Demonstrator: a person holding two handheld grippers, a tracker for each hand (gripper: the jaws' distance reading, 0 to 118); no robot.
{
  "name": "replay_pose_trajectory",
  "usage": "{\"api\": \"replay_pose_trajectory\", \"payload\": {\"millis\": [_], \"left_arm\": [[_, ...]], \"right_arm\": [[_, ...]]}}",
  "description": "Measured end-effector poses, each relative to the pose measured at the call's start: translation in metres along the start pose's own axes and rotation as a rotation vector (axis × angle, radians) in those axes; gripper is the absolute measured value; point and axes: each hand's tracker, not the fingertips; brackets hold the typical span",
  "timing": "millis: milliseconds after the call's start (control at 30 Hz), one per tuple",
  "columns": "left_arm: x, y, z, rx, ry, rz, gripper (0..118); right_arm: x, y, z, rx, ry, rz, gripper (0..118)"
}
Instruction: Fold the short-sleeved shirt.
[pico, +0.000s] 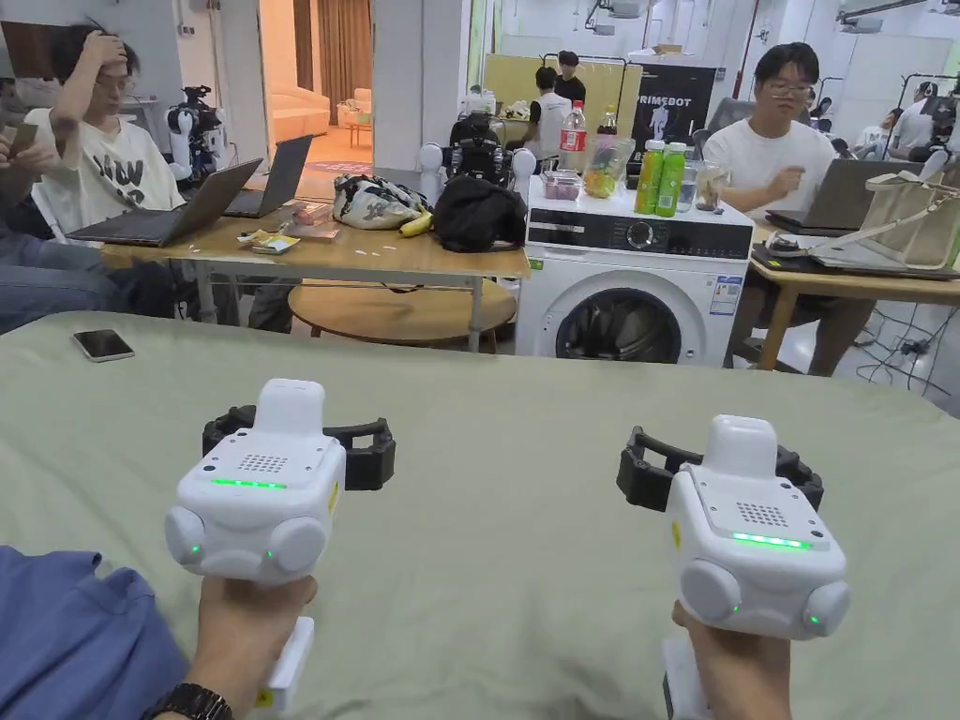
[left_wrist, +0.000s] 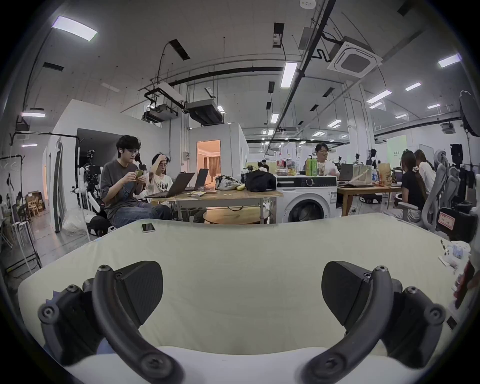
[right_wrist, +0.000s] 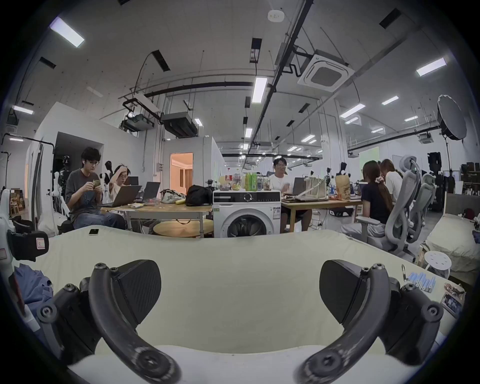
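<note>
left gripper (left_wrist: 241, 293) jaws spread, empty | right gripper (right_wrist: 240, 292) jaws spread, empty | both above green table cover (pico: 506, 450) | blue shirt (pico: 66, 637) bunched at near-left corner

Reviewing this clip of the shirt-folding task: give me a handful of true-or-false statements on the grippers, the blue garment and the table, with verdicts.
1. Both grippers have their jaws spread wide with nothing between them. True: the left gripper and the right gripper are both open over the bare green sheet.
2. The blue garment is spread flat in the middle of the table. False: it lies bunched at the near left corner, beside the left hand.
3. A phone lies on the far left of the sheet. True.
4. The right gripper is pinching a sleeve. False: it holds nothing.
5. A washing machine stands beyond the table. True.
</note>
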Motion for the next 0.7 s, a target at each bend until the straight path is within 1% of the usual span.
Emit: {"api": "replay_pose_trajectory", "payload": {"millis": [167,233,367,467,700], "left_arm": [[0.002,0.002,-0.004,-0.061,-0.024,-0.023,118],[0.0,0.002,-0.004,-0.069,-0.039,-0.005,118],[-0.003,0.001,-0.005,-0.06,0.003,0.04,118],[-0.008,0.001,-0.007,-0.078,-0.003,0.083,118],[-0.007,0.001,-0.006,-0.079,0.0,0.077,118]], "right_arm": [[0.0,-0.002,0.0,-0.026,0.004,0.012,118],[0.0,-0.001,0.0,-0.026,0.003,0.019,118],[0.0,0.0,0.0,-0.034,0.004,0.018,118],[-0.001,-0.001,-0.002,-0.06,0.008,0.027,118],[-0.004,-0.009,-0.003,-0.091,0.001,0.031,118]]}}
